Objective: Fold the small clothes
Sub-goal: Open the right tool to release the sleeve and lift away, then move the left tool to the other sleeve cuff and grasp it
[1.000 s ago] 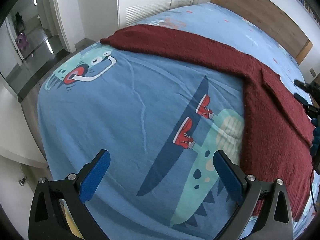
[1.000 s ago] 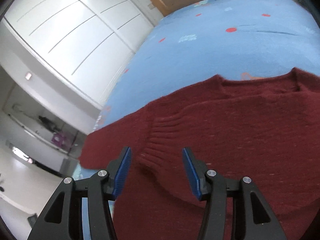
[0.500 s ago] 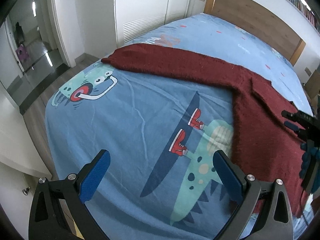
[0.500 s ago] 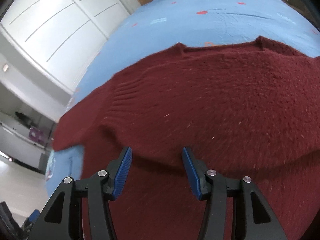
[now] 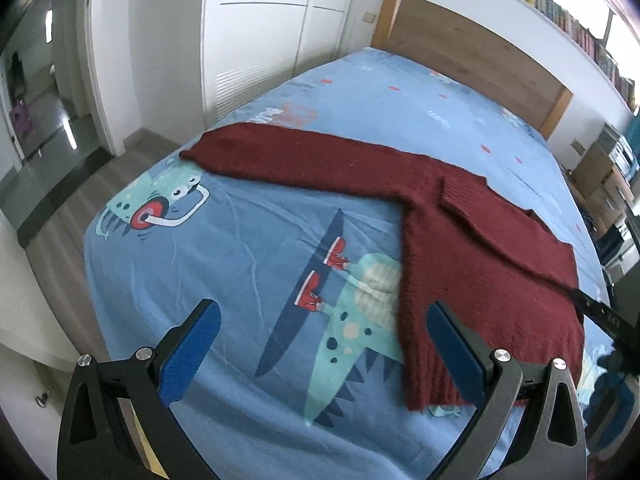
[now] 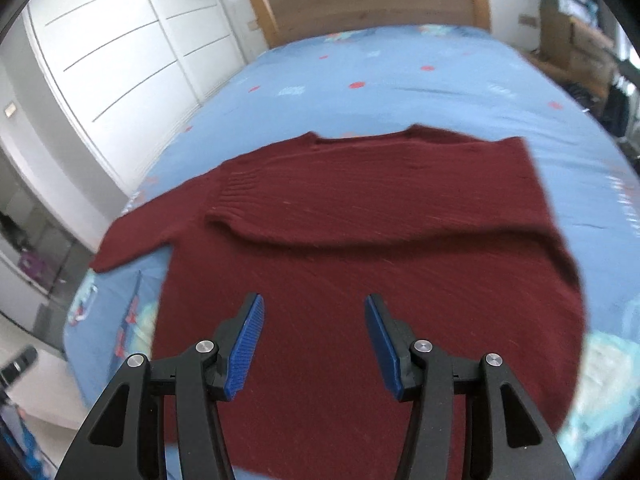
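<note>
A dark red knit sweater (image 5: 472, 240) lies flat on the blue bed cover (image 5: 240, 248). One sleeve is folded across its body with the ribbed cuff on top (image 6: 236, 196); the other sleeve (image 5: 288, 160) stretches out toward the bed's left edge. My left gripper (image 5: 320, 344) is open and empty, above the bed cover just left of the sweater's hem. My right gripper (image 6: 314, 340) is open and empty, raised over the sweater's (image 6: 360, 240) lower body. Its black tip shows at the right edge of the left wrist view (image 5: 600, 312).
The wooden headboard (image 6: 368, 4) is at the far end. White wardrobe doors (image 6: 112, 60) stand along the left side, with a doorway (image 5: 36, 92) and floor beyond the bed's left edge. Cluttered boxes and furniture (image 6: 580, 40) stand to the right.
Both grippers have pulled back and risen from the bed, so more of the sweater and room shows. The right gripper has opened wider over the folded sleeve.
</note>
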A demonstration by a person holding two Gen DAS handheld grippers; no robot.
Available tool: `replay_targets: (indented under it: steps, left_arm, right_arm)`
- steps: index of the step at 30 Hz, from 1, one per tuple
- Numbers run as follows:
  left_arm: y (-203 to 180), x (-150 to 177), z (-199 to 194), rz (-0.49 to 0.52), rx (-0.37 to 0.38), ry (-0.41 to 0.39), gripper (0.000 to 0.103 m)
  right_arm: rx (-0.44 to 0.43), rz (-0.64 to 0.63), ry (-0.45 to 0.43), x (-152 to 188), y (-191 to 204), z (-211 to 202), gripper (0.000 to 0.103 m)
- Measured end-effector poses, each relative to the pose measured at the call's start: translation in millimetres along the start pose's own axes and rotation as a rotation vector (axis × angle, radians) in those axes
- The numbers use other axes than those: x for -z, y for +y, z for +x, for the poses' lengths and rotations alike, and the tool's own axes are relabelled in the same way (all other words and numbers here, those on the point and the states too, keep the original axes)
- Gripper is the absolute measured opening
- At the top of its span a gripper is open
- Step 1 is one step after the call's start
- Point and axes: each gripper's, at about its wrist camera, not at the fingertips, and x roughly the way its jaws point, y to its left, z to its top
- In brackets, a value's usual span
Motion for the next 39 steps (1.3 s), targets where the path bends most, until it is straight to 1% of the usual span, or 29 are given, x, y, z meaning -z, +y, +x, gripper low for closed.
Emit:
replay_targets:
  steps: [7,13,19,22,26,27,29,34,39]
  left_arm:
    - [-3,10,-8,-0.002,0.039,0.015,0.101]
    - [6,8,5,-0.039,0.017,0.032,0.101]
    - [20,-8,36,-0.101,-0.008,0.032,0.101]
    - [32,-21,60,-0.158,0.029,0.04,0.1]
    - [51,-43,92,-0.216,0.068,0.059,0.1]
    - [58,-50,102,-0.236,0.089,0.071,0.1]
    - [71,-61,118,-0.271,0.106,0.098,0.1]
    - [103,-87,149,-0.355,0.14,0.093,0.1]
    - [144,-108,180,-0.487,0.183,0.096,0.1]
  right_arm:
    - [0.095,-0.006,-0.058,40,-23,-58,0.055]
    - [0.166,-0.012,-0.074,57,-39,-74,0.055]
    - [0.206,0.0,-0.065,56,-53,-67,0.055]
    - [0.217,0.018,-0.055,56,-60,-60,0.056]
    - [0.232,0.035,-0.021,61,-70,-46,0.056]
    - [0.234,0.04,-0.012,62,-72,-43,0.056]
    - [0.24,0.042,0.008,63,-75,-35,0.056]
    - [0.248,0.032,0.035,62,-78,-25,0.056]
    - [0.265,0.044,0.046,59,-86,-20,0.056]
